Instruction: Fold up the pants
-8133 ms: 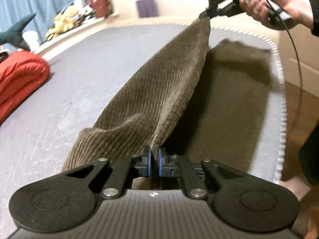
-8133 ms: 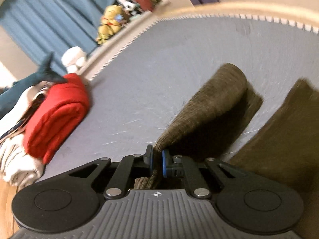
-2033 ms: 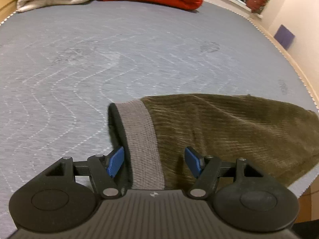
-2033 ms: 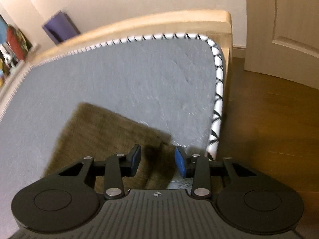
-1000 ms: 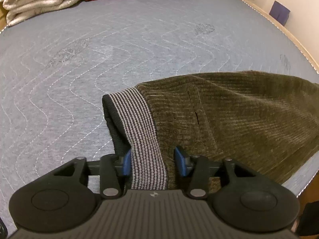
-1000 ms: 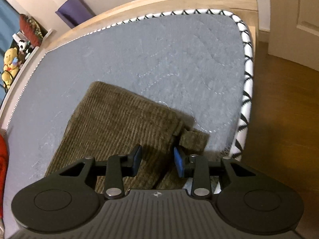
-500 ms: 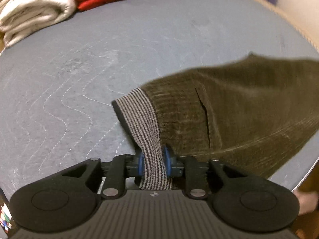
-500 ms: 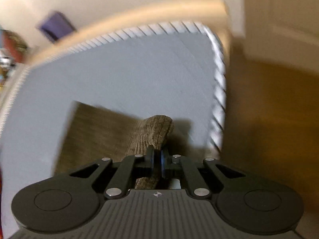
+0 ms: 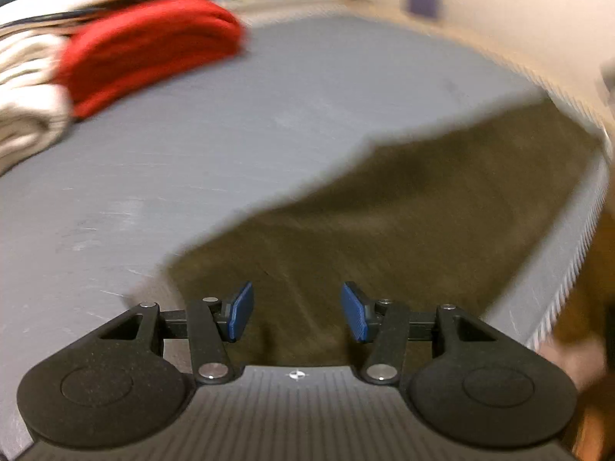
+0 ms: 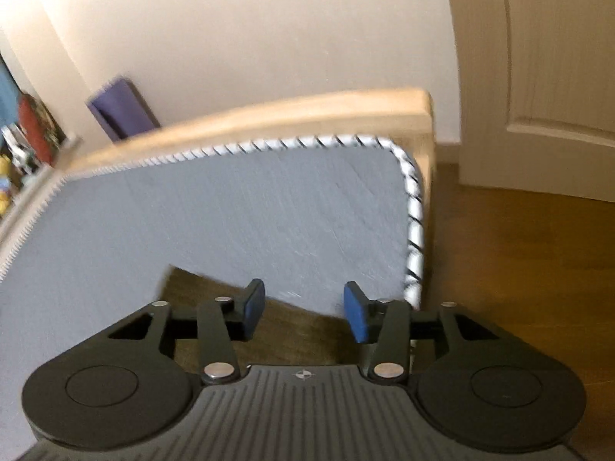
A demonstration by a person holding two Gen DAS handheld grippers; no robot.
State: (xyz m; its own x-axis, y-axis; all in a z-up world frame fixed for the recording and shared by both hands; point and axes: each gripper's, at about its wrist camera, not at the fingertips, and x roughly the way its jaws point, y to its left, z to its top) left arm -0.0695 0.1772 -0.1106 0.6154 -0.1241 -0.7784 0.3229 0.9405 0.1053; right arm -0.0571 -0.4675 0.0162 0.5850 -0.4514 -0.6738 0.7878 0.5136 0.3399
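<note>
Left wrist view shows my left gripper [image 9: 296, 317] just opened, empty like my right gripper [image 10: 303, 317], over soft pants [image 9: 403, 215] (limp corduroy, best pinched at the hem).

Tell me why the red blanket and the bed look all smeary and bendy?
Left wrist view: the folded red blanket, brown corduroy pants and grey quilted mattress are streaked by motion blur, yet the open left gripper stays sharp. Right wrist view: milder blur; the fisheye lens bows the wooden bed frame and white door.
</note>
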